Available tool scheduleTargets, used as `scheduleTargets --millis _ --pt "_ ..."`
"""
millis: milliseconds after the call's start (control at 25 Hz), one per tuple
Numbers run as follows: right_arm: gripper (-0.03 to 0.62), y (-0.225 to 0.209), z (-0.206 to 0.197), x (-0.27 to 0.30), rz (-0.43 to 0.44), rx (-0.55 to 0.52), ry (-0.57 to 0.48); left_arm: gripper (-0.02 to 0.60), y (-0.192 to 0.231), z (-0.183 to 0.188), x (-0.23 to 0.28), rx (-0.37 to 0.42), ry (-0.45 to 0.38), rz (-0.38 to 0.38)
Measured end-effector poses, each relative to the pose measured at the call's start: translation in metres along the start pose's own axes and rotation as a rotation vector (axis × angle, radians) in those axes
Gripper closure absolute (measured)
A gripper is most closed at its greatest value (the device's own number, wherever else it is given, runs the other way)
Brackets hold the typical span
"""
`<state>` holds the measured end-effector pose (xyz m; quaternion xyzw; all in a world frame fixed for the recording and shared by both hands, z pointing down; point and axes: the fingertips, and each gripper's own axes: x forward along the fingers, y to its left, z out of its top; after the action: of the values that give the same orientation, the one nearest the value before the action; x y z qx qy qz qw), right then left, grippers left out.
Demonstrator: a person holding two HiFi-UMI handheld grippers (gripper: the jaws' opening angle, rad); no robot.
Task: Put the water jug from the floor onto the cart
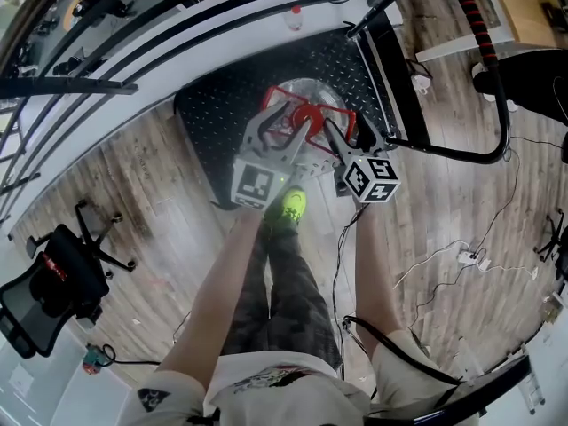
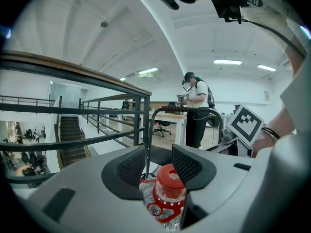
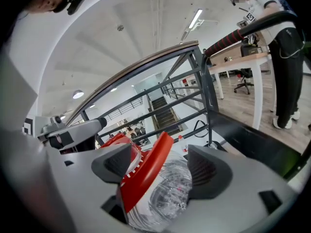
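One wooden floor [image 1: 160,229] carries one flat cart [image 1: 222,118] with a black studded deck and a single looped push handle [image 1: 484,60]. One black office chair [image 1: 53,278] stands well apart at the left. The one clear water jug [image 1: 306,91] stands on the cart's deck. Two tools meet at its top. The left hand-held gripper [image 2: 159,164] has its jaws parted around the red cap [image 2: 170,176], with one pad clear of it. The right hand-held gripper [image 3: 163,166] is spread wide, the jug's red carry handle [image 3: 146,171] loose between its jaws. One small red-capped bottle [image 1: 294,16] stands beyond the cart
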<state>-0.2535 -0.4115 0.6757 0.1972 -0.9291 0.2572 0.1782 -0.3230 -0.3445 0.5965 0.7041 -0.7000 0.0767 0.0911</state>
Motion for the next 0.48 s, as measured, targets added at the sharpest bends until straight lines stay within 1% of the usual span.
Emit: scheduleTargets --millis 80,320,480 --pt "0.272 0.004 0.003 -0.005 -0.005 -0.019 -0.004 0.425 0.001 0.003 -0.002 0.001 -0.001 0.0" --pt "0.272 0.031 0.034 -0.019 0.0 -0.155 -0.009 0.425 -0.002 0.03 -0.007 0.01 -0.024 -0.008" --pt "0.273 0.049 0.064 -0.026 0.008 -0.191 -0.034 0.425 -0.004 0.056 -0.012 0.024 -0.038 -0.019"
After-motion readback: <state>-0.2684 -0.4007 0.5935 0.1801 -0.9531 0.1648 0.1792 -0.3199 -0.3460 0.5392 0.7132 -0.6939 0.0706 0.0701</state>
